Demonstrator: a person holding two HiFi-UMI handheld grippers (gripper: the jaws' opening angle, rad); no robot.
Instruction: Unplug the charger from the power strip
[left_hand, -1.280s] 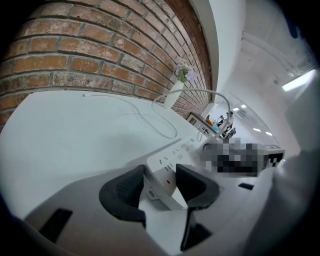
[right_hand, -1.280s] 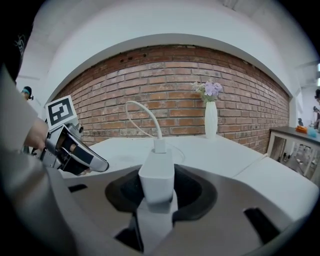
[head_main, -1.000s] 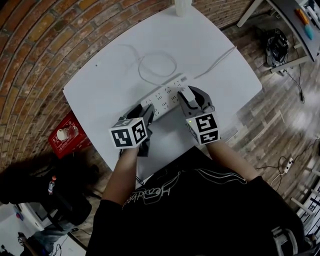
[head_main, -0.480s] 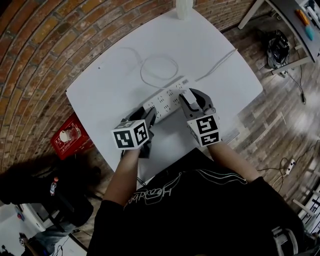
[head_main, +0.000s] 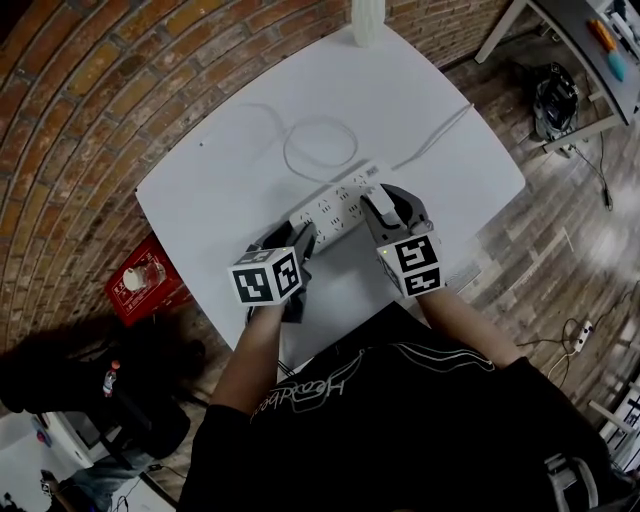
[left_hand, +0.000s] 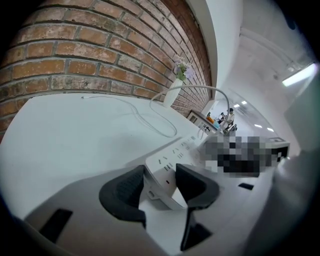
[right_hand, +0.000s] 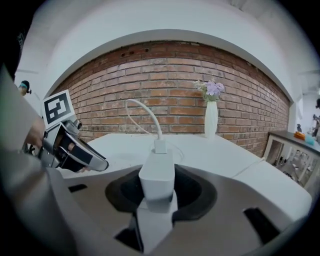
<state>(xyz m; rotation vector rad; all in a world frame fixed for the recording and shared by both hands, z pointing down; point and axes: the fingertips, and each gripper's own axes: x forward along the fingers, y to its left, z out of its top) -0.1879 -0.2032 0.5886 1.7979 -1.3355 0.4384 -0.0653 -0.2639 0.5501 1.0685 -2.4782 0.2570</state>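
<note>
White charger upright, cable on top | power strip lies diagonal

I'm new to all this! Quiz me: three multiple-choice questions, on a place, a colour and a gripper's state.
1. Where does the vase stand? A on the floor; B at the table's far edge; C between a gripper's jaws.
2. The charger's colour? A black; B red; C white.
3. The right gripper is: A shut on the charger; B open, empty; C shut on the cable.
Answers: 1 B, it stands before the brick wall; 2 C, its body is white; 3 A, the jaws clamp it.
</note>
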